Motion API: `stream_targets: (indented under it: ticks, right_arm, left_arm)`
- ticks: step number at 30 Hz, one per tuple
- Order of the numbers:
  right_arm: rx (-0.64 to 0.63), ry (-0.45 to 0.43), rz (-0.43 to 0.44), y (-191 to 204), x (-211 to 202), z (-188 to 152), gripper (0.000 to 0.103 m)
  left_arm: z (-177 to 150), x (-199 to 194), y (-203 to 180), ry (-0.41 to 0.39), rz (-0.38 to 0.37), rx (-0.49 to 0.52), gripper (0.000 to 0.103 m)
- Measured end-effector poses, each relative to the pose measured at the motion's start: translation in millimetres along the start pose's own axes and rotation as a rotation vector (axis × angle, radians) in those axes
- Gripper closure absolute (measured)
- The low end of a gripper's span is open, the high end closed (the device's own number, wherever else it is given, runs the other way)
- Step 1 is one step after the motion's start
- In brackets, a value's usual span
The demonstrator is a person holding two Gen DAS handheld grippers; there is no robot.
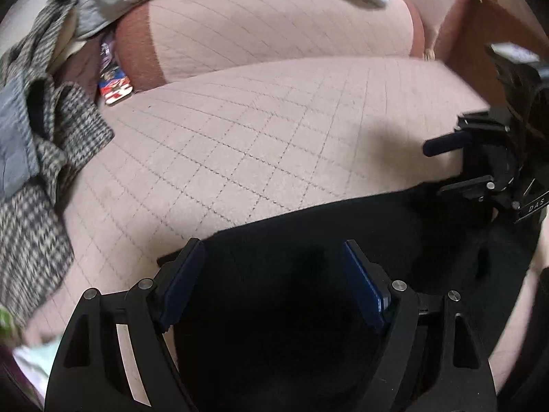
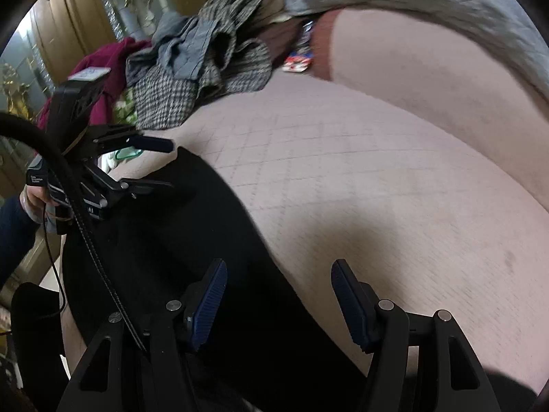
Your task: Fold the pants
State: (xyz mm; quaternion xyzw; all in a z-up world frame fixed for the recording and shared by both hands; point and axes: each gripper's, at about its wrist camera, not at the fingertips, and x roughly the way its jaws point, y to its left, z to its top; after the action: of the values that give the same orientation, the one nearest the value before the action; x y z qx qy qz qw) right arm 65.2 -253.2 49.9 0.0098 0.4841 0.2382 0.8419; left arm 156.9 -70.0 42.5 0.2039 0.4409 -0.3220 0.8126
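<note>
Both black two-finger grippers with ribbed blue pads stand spread and empty: the left gripper [image 1: 271, 285] hangs over the black pants [image 1: 308, 240] with its jaws wide and no cloth between them, and the right gripper [image 2: 278, 304] hovers at the garment's edge, its jaws parted with nothing pinched.

By my reading, this is a pause between folds: the cloth lies released, and the next move calls for each gripper to come down on an edge or corner of the pants and pinch it before lifting it over.

Largest is the pink quilted sofa cushion [image 1: 274, 144], soft, stitched in a diamond grid, on which the pants lie at the near edge. The pants are matte, dark and limp, lying fairly flat with a curved outline. Behind sits a crumpled houndstooth woollen garment [image 2: 164, 96], then a grey quilted throw [image 1: 113, 3]. A small bright printed packet [image 1: 115, 91] lies at the cushion's back.
</note>
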Motion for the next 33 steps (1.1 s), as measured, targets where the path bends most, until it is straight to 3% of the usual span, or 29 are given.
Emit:
stream_targets:
  ticks: [7, 10, 11, 14, 15, 18, 24, 28, 33]
  right_arm:
    - [-0.076, 0.068, 0.045, 29.0, 47.2, 4.2, 0.046]
    - [-0.146, 0.068, 0.01, 40.3, 56.9, 4.4, 0.069]
    - [-0.154, 0.066, 0.005, 42.3, 57.8, 5.7, 0.084]
    - [-0.173, 0.062, -0.015, 46.3, 56.2, 8.4, 0.097]
    - [-0.192, 0.058, -0.03, 50.4, 56.2, 10.2, 0.098]
    - [-0.245, 0.006, -0.08, 63.4, 43.7, 11.7, 0.098]
    - [-0.267, -0.118, -0.111, 92.2, -7.9, 16.7, 0.099]
    - [-0.279, -0.211, -0.12, 121.8, -55.6, 10.2, 0.099]
    - [-0.344, -0.252, -0.073, 186.4, -85.0, -40.9, 0.099]
  left_arm:
    - [7.2, 25.0, -1.6, 0.041, 0.017, 0.153, 0.021]
    - [7.9, 40.8, -0.1, 0.066, -0.007, 0.18, 0.021]
    - [8.6, 41.3, 1.7, 0.051, -0.021, 0.175, 0.021]
    - [7.0, 43.1, 7.3, 0.025, -0.054, 0.158, 0.023]
    - [6.2, 41.7, 7.3, 0.016, -0.073, 0.15, 0.037]
    - [4.2, 26.1, 1.6, -0.025, -0.035, 0.156, 0.096]
    - [-10.2, -41.8, 0.9, -0.15, 0.057, 0.119, 0.096]
    - [-35.6, -97.2, -1.8, -0.242, 0.07, 0.06, 0.096]
    - [-100.5, -140.8, -20.3, -0.282, 0.048, -0.019, 0.096]
